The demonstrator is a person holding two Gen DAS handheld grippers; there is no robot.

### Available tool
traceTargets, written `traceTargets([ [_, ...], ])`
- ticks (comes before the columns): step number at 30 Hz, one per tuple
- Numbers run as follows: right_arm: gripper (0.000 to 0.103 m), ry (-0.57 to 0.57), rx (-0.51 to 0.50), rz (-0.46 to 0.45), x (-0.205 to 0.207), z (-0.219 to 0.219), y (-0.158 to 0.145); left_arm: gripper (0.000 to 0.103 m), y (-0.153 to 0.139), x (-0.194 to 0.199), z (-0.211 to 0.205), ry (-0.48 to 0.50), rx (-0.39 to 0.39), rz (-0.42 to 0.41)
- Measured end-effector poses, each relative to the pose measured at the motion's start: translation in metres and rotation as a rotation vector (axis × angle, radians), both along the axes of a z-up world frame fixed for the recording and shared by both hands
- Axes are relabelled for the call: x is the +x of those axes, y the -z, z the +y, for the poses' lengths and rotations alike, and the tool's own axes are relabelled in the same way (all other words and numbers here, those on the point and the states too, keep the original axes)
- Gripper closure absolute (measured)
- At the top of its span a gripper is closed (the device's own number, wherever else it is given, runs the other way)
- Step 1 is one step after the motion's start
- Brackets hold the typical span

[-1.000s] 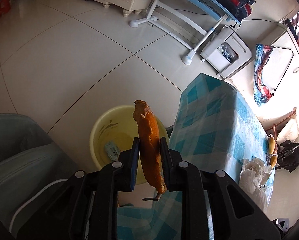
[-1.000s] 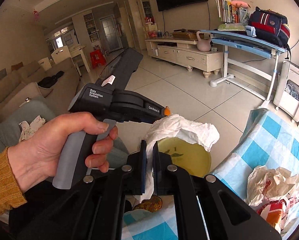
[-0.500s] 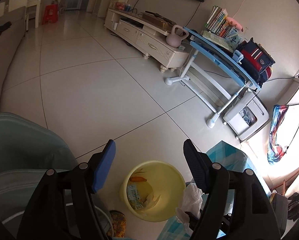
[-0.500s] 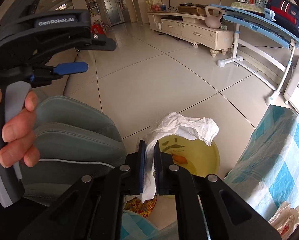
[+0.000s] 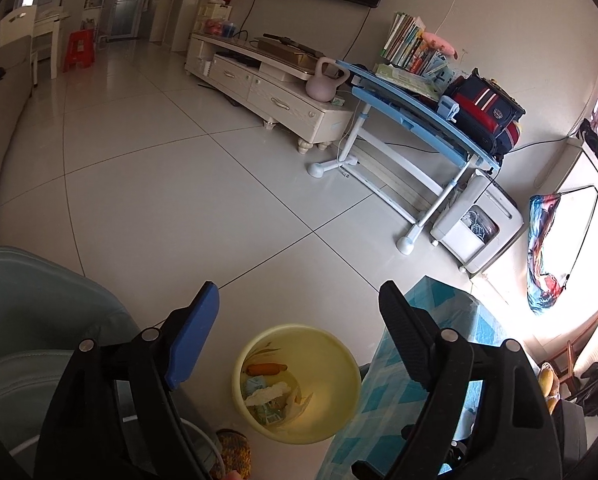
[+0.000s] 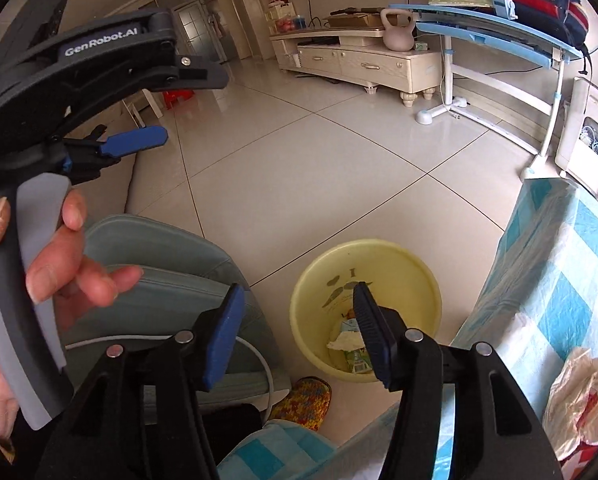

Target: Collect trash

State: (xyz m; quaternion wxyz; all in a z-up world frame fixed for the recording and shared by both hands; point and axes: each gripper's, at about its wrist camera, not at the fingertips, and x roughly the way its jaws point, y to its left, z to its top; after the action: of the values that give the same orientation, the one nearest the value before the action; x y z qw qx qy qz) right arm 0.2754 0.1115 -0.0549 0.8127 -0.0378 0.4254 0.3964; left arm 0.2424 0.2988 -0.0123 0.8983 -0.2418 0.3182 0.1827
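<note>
Both grippers had let go since a second before: left gripper and right gripper were spread wide with nothing in them. Orange peel and tissue lay in the yellow bin. Crumpled bags were left on the table.

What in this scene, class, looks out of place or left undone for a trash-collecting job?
A crumpled plastic bag lies on the checked tablecloth, not in the yellow bin. Both the left gripper and the right gripper are open and empty.
</note>
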Motion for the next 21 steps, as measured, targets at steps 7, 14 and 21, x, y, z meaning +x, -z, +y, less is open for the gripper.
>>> traceTargets([
  [7, 0.034, 0.111, 0.06, -0.049, -0.06, -0.064, -0.019, 0.024, -0.014, -0.008, -0.043, 0.068, 0.155, 0.021],
  [14, 0.03, 0.28, 0.052, -0.099, -0.102, -0.14, -0.031, 0.024, -0.025, -0.024, -0.09, 0.138, 0.288, 0.025],
  [21, 0.028, 0.462, 0.039, -0.109, -0.134, -0.216, -0.026, 0.024, -0.031, -0.048, -0.124, 0.187, 0.358, 0.021],
])
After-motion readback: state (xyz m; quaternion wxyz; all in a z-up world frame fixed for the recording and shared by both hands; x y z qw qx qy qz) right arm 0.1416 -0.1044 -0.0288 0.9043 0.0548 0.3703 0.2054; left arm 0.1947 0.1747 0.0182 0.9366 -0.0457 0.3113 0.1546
